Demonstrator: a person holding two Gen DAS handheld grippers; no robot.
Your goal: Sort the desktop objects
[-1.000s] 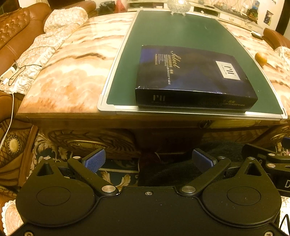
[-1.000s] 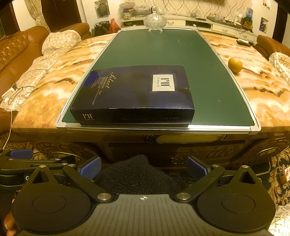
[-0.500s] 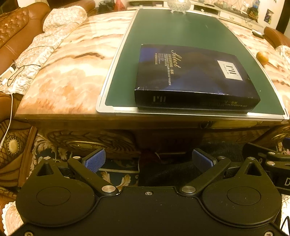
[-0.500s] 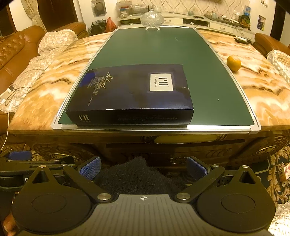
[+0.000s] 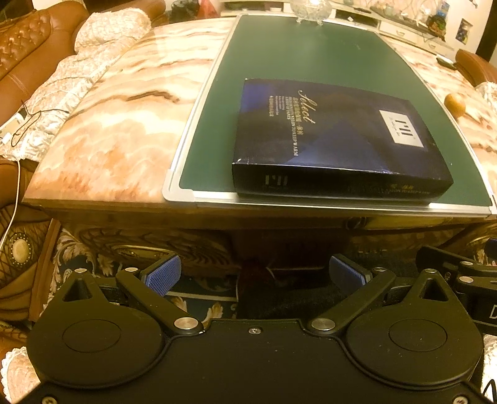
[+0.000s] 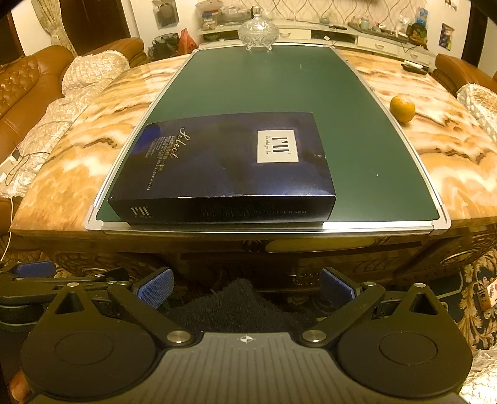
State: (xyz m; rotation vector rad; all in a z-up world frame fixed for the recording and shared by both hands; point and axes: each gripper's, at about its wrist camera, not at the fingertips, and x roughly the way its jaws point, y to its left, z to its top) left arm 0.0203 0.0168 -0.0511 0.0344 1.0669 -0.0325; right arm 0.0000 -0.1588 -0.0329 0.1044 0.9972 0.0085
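Observation:
A flat dark blue box (image 5: 335,140) (image 6: 226,161) with gold lettering and a white label lies on a green board (image 5: 298,52) (image 6: 273,84) at the near edge of a marble table (image 5: 118,118) (image 6: 74,155). An orange (image 6: 402,108) (image 5: 454,105) sits on the marble to the board's right. A glass lidded bowl (image 6: 258,31) (image 5: 310,9) stands at the board's far end. My left gripper (image 5: 254,275) and right gripper (image 6: 245,284) are both open, empty, and held below the table's front edge, short of the box.
A brown leather sofa (image 6: 28,87) with a pale quilted throw (image 5: 71,90) runs along the table's left. A dark remote (image 6: 414,67) lies at the far right of the marble. Patterned carpet (image 6: 478,279) shows below the table's carved front. A cluttered sideboard lines the back wall.
Both wrist views have moved slightly closer to the table and a little higher, so the box looks larger. Both grippers stay open; nothing on the table moved.

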